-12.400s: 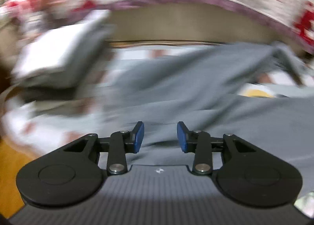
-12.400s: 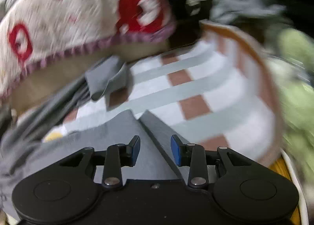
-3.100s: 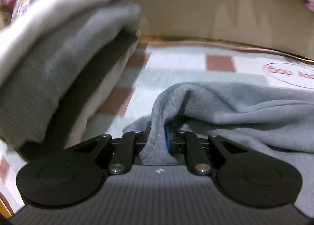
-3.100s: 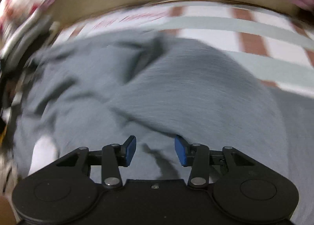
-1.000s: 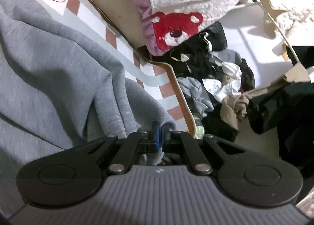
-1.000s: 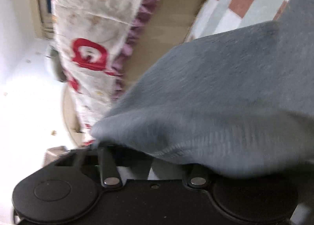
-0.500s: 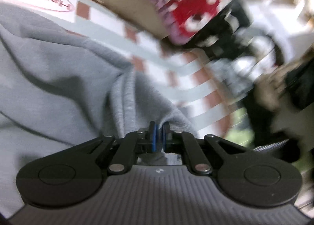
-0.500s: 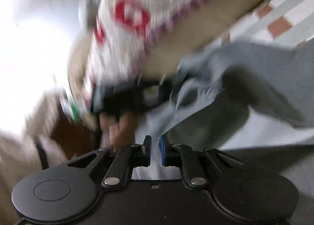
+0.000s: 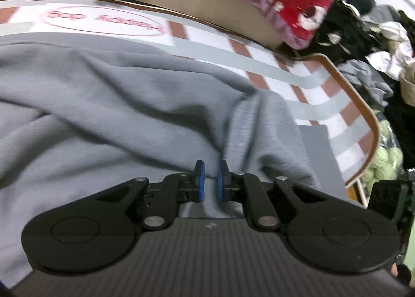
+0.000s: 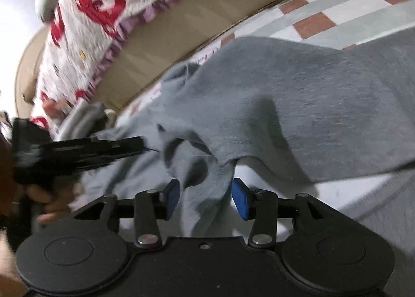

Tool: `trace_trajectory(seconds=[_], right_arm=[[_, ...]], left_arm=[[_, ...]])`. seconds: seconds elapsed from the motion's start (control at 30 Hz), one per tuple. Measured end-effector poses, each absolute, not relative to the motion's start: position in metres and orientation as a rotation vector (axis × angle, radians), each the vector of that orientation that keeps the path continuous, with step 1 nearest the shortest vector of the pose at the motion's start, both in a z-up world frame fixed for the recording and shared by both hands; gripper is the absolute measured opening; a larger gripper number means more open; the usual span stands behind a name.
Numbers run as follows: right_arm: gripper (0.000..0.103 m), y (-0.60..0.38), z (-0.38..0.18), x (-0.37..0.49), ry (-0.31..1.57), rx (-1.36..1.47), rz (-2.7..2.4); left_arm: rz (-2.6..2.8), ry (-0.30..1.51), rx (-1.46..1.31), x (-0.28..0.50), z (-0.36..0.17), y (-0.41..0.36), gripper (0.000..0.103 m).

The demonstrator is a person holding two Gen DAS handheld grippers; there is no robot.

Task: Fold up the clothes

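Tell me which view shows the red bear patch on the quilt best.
The left wrist view: the red bear patch shows its face, only slightly blurred. The right wrist view shows only smeared red shapes on the quilt.

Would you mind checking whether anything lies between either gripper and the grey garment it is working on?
Nothing visible does. The grey garment runs straight into the left gripper, whose jaws are opening with a fold of it between them. The right gripper is opening too, with cloth hanging between its pads.
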State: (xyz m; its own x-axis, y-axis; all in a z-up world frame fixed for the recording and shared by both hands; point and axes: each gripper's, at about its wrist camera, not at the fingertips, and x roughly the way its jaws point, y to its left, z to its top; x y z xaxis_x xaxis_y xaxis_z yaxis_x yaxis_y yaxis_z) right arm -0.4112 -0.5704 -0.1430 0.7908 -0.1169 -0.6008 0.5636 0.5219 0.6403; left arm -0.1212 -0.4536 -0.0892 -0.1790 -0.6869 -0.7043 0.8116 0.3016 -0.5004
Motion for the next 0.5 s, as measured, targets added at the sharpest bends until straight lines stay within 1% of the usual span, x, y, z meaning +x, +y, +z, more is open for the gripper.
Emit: trace_trajectory(seconds=[0.13,0.17,0.2,0.23,0.3,0.4,0.47,0.5], right_arm=[[0.053,-0.571,-0.158,-0.385,0.644,0.860,-0.490],[0.051,-0.570,-0.158,-0.380,0.645,0.840,-0.488],[0.030,-0.569,-0.158,-0.377,0.628,0.839,-0.474],[0.006,-0.568,-0.158,-0.374,0.610,0.839,-0.459],[0.006,-0.560,-0.140,-0.382,0.525,0.805,-0.433],[0.006,-0.552,-0.096,-0.401,0.413,0.722,-0.401],[0.006,-0.556,-0.058,-0.414,0.396,0.619,-0.447],[0.006,-0.562,-0.040,-0.419,0.393,0.556,-0.484]], left_arm=[[-1.249,1.103,0.084,-0.098,-0.086,-0.421,0.009],[-1.231,1.101,0.067,-0.093,-0.086,-0.414,0.009],[-1.210,1.097,0.054,-0.088,-0.086,-0.408,0.009],[-1.186,1.088,0.051,-0.084,-0.085,-0.402,0.009],[-1.130,1.038,0.087,-0.077,-0.079,-0.393,0.009],[-1.040,0.913,0.164,-0.059,-0.067,-0.372,0.018],[-0.982,0.846,0.198,-0.041,-0.059,-0.355,0.029],[-0.959,0.827,0.210,-0.029,-0.056,-0.348,0.030]])
